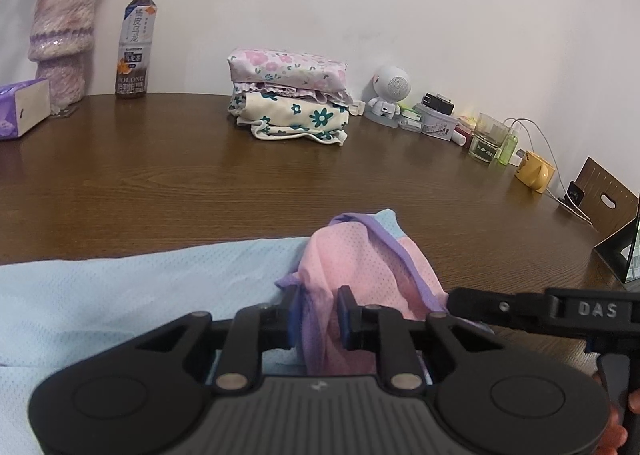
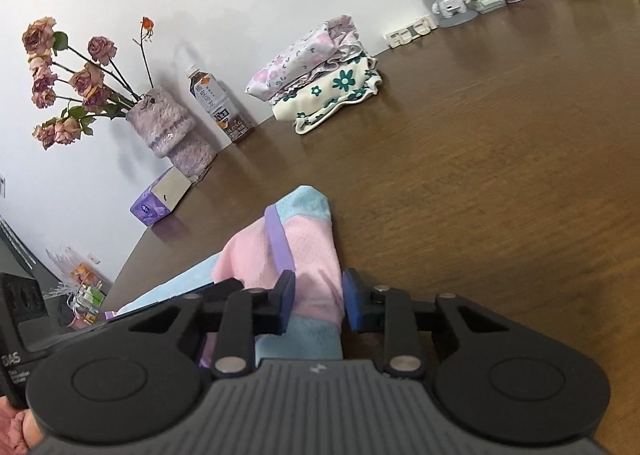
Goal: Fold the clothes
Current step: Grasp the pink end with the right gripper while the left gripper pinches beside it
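Pink mesh fabric with lilac trim fills the gap between the blue pads of the left hand-held gripper [image 1: 318, 319]; its jaws are nearly closed and pinch a gathered fold of the garment [image 1: 360, 263]. The right hand-held gripper [image 2: 318, 305] stands slightly wider, with the same garment [image 2: 288, 251] bunched between its fingers; the left pad presses the pink cloth, while contact at the right pad cannot be confirmed. In the left wrist view, the right unit's black body enters from the right edge, just beside the left unit. The garment is pale blue with pink panels and lilac bands; its blue portion lies flat on the brown wooden bench [image 1: 160, 175] to the left, at the near edge, and the gripped end rises in a hump. Well apart, against the white wall, a stack of folded floral clothes [image 1: 288, 95] rests on the bench. Left of the stack stand a tea bottle [image 1: 134, 47], a fuzzy lilac vase [image 1: 62, 39] holding dried roses [image 2: 68, 79], and a purple tissue pack [image 1: 22, 109]. Right of the stack sit a small white robot-shaped speaker [image 1: 388, 95], a tin box [image 1: 436, 121], a glass [image 1: 490, 139] and a yellow mug [image 1: 534, 173].
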`<action>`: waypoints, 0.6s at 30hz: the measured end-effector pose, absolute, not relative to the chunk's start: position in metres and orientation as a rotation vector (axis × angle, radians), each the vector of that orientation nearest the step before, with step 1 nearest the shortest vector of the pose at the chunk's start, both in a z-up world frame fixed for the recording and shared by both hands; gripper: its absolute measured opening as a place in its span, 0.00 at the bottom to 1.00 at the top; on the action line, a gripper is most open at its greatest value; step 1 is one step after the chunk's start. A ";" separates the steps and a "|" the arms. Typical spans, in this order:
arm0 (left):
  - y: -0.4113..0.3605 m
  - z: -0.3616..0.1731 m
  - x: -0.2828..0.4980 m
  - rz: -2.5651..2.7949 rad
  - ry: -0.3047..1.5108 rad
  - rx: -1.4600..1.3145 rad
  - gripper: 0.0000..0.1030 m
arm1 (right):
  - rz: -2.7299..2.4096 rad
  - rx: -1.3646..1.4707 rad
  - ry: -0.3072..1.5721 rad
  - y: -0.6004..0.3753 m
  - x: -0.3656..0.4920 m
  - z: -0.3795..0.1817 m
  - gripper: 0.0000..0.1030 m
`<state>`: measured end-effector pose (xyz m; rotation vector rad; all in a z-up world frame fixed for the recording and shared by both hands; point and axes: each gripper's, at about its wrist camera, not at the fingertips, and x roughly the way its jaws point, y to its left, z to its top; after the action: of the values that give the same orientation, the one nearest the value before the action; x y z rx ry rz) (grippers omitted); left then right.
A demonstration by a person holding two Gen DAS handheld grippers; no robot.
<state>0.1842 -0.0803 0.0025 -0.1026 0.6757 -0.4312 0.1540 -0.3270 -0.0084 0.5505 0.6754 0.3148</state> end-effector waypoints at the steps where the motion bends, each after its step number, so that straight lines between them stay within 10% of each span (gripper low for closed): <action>1: -0.081 0.002 0.184 -0.430 0.675 -0.101 0.16 | 0.311 0.563 0.675 -0.329 0.151 -0.009 0.26; 18: -0.065 0.012 0.177 -0.517 0.694 -0.049 0.15 | 0.311 0.325 0.628 -0.288 0.145 0.028 0.03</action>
<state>0.1773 -0.0649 0.0118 -0.0487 0.6941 -0.5168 0.1449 -0.2883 0.0282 0.3245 0.6275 0.3109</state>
